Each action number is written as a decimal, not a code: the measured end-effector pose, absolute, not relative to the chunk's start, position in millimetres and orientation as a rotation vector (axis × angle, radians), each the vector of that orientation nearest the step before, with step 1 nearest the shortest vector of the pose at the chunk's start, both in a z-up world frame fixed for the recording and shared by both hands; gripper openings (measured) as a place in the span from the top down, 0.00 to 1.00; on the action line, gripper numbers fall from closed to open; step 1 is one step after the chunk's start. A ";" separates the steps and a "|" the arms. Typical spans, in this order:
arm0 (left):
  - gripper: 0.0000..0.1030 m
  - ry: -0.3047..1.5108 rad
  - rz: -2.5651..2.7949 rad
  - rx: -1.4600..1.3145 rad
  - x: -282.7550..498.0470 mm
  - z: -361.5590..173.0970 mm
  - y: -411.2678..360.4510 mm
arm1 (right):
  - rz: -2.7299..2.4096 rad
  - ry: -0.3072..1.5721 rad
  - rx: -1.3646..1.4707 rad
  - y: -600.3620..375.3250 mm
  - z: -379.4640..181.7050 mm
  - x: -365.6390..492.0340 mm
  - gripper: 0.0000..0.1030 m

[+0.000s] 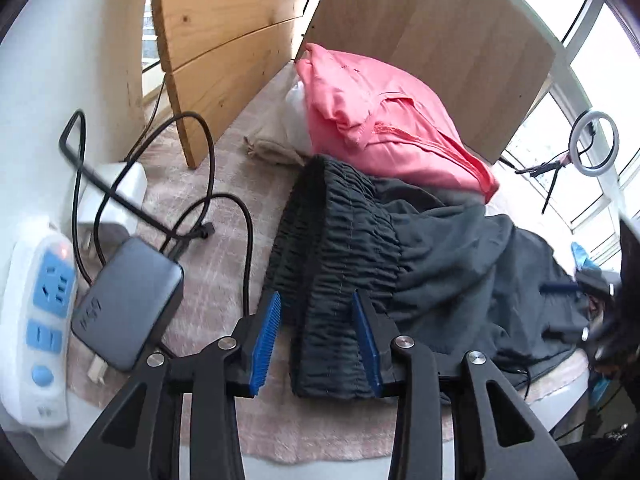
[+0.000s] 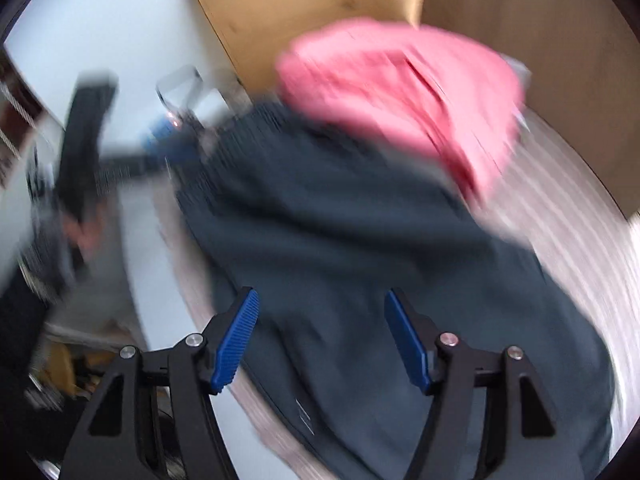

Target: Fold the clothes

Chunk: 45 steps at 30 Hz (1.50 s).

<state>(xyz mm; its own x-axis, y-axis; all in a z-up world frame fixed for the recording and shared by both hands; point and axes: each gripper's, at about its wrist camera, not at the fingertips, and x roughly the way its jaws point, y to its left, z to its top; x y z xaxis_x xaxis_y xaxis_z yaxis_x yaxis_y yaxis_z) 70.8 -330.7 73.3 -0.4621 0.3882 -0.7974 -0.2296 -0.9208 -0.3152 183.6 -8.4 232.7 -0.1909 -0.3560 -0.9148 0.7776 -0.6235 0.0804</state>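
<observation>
Left wrist view: a power strip (image 1: 38,320), cables and a wooden board (image 1: 228,52) stand left on the pink blanket (image 1: 224,264). The left gripper (image 1: 316,344) is open around the dark trousers' (image 1: 440,256) waistband. The right gripper (image 2: 320,340) is open above them; its picture is blurred, perhaps untouched.

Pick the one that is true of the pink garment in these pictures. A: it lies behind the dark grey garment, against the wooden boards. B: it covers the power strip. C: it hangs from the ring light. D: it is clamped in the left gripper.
A: the pink garment lies heaped beyond the dark grey garment, right up against the wooden boards, with no gripper on it.
</observation>
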 end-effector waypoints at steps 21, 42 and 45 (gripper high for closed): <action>0.79 0.084 2.388 -1.429 55.2 68.4 -294.1 | -1.738 0.886 1.144 20.6 209.3 234.0 0.97; 0.34 0.340 2.231 -1.489 17.8 51.6 -262.8 | -1.701 0.972 1.217 24.7 199.4 239.6 0.96; 0.18 0.339 2.183 -1.561 4.5 36.8 -262.6 | -1.706 0.965 1.222 24.4 200.2 239.1 0.96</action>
<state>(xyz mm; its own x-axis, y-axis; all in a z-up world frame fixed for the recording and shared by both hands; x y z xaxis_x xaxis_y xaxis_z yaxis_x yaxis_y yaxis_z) 4.5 -262.6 36.8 -0.2715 0.2033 -0.9407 -0.4789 -0.8764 -0.0511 239.1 24.4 200.2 -0.2052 -0.1762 -0.9627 0.9157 -0.3818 -0.1253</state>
